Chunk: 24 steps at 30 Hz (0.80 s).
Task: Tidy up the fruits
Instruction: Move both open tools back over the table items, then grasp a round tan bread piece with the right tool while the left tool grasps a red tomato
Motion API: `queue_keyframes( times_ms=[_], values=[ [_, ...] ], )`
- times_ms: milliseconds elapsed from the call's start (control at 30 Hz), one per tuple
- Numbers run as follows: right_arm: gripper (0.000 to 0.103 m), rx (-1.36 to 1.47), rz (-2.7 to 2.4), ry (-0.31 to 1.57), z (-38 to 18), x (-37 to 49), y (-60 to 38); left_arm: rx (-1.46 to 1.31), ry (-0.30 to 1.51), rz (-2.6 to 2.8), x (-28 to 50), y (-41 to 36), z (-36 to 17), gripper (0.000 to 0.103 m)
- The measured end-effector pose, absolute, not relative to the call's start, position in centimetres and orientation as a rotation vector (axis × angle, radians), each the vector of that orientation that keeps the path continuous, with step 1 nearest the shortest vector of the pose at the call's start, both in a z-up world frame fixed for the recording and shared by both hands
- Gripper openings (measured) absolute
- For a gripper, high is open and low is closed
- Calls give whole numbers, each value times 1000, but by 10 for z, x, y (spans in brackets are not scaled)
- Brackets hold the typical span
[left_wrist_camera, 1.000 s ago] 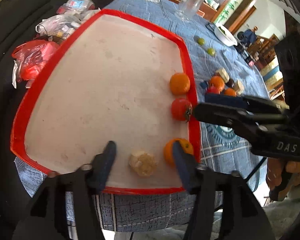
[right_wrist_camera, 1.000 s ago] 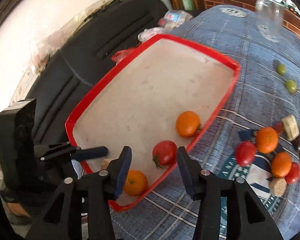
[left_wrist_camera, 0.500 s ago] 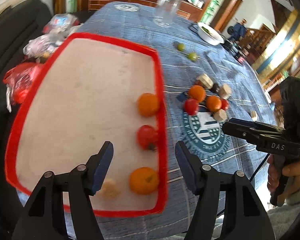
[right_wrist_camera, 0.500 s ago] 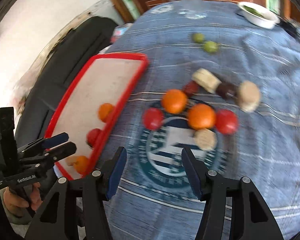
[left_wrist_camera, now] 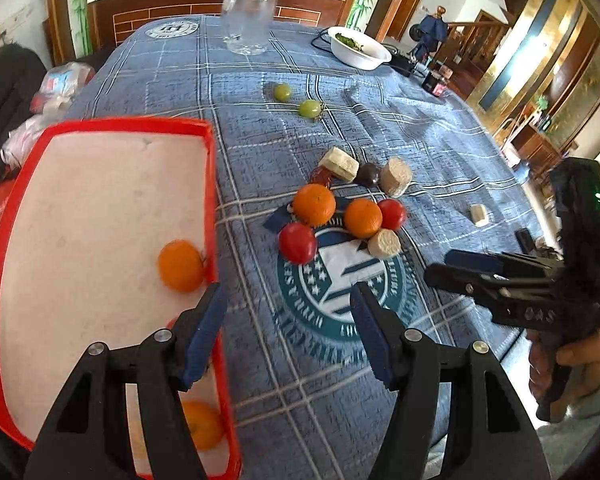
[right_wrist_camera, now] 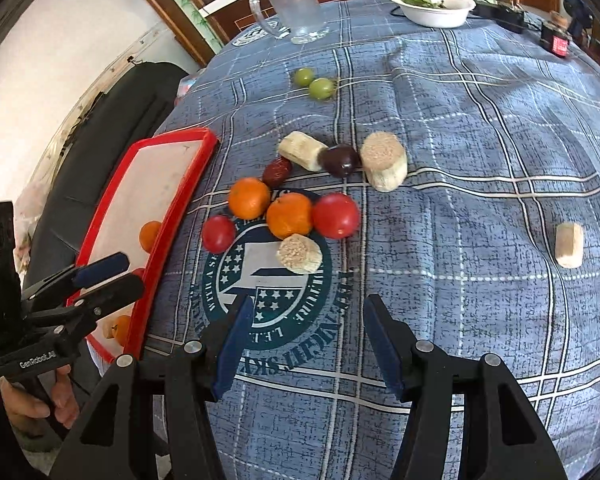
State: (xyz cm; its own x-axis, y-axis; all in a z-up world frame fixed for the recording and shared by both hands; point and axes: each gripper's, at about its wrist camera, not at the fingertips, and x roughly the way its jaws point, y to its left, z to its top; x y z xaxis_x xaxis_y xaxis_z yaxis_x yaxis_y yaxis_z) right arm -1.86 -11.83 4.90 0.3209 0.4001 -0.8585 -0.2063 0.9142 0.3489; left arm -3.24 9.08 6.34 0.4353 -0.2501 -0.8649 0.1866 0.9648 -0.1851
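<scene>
A red-rimmed tray [left_wrist_camera: 210, 184] [right_wrist_camera: 172, 208] lies at the table's left edge with an orange [left_wrist_camera: 180, 266], another orange [left_wrist_camera: 202, 424] and a partly hidden tomato in it. On the blue cloth sits a cluster: two oranges [right_wrist_camera: 249, 197] [right_wrist_camera: 289, 216], two tomatoes [right_wrist_camera: 219, 233] [right_wrist_camera: 336, 216], beige cylinders [right_wrist_camera: 299, 254] and a dark plum [right_wrist_camera: 340, 160]. Two green fruits [right_wrist_camera: 320, 88] lie farther back. My left gripper [left_wrist_camera: 288, 336] is open and empty by the tray's right rim. My right gripper [right_wrist_camera: 308, 344] is open and empty, just short of the cluster.
A glass mug [right_wrist_camera: 296, 8] and a white bowl [right_wrist_camera: 436, 6] stand at the far side. A lone beige cylinder [right_wrist_camera: 569, 245] lies at the right. A black chair [right_wrist_camera: 112, 120] with plastic bags stands left of the table.
Both grippers have swung right, away from the tray, toward the fruit cluster on the cloth. Both stay open and empty.
</scene>
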Motion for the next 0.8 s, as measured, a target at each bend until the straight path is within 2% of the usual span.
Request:
queue_keyframes(
  times_ms=[200,267,400,533,633,700,800],
  values=[
    [57,164,425,1189,46,-12,-106,-3,1105,-270,-12,73,54,63],
    [51,137,432,1193,43,-6,-96,6,1101,-277,-7,72,52,63],
    [46,93,415,1203,35,7,-81,18,1112,-269,3,71,45,63],
    [40,52,396,1217,26,20,-69,25,1135,-271,10,71,38,57],
    [30,22,386,1230,19,27,-62,37,1147,-284,12,67,34,53],
    [29,17,384,1227,19,28,-61,50,1150,-295,12,63,31,52],
    [28,32,378,1228,19,27,-62,62,1163,-300,15,59,26,46]
  ],
)
